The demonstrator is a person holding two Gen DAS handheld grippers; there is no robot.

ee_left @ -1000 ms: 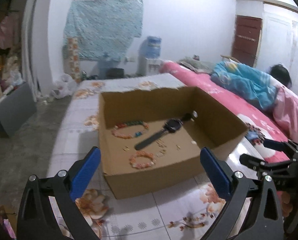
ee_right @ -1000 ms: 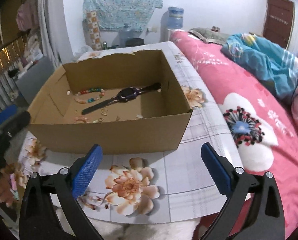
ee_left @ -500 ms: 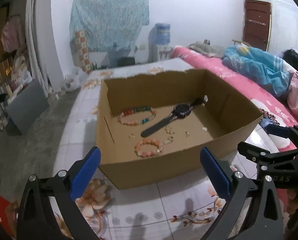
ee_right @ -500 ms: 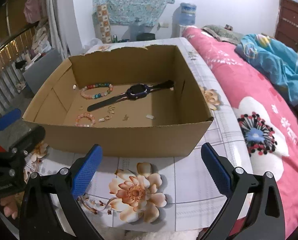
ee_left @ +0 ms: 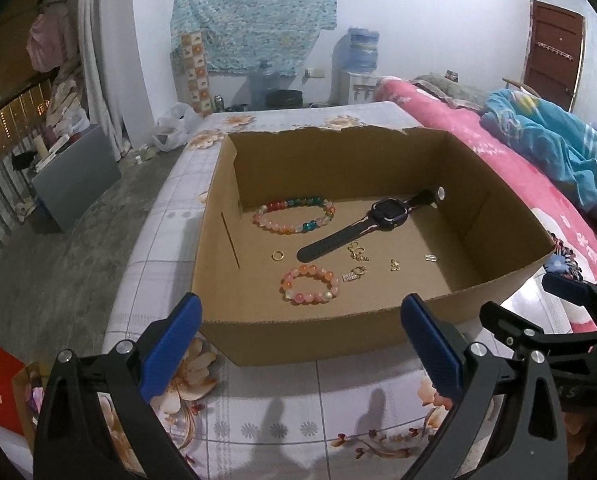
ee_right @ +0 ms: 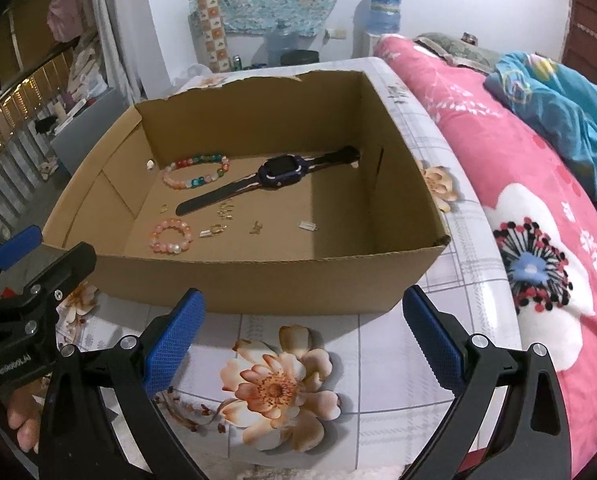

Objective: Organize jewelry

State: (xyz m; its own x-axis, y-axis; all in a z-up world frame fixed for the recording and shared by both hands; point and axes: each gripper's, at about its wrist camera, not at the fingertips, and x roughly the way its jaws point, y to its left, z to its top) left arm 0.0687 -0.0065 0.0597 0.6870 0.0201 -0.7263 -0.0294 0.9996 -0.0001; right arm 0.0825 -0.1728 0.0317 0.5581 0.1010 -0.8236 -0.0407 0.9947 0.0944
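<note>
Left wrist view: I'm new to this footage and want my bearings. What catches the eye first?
An open cardboard box sits mid-frame on a flowered tablecloth. On its floor lie a dark watch toward the back, a multicoloured bead bracelet to its left and a pink bead bracelet nearer the front. The left hand-held gripper hangs open before the box; a pink bedspread fills the right side.

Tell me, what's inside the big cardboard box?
Inside the cardboard box lie a dark watch, a long colourful bead bracelet, a small pink bead bracelet, a gold ring and tiny gold pieces. The near wall hides the floor strip right behind it.
</note>
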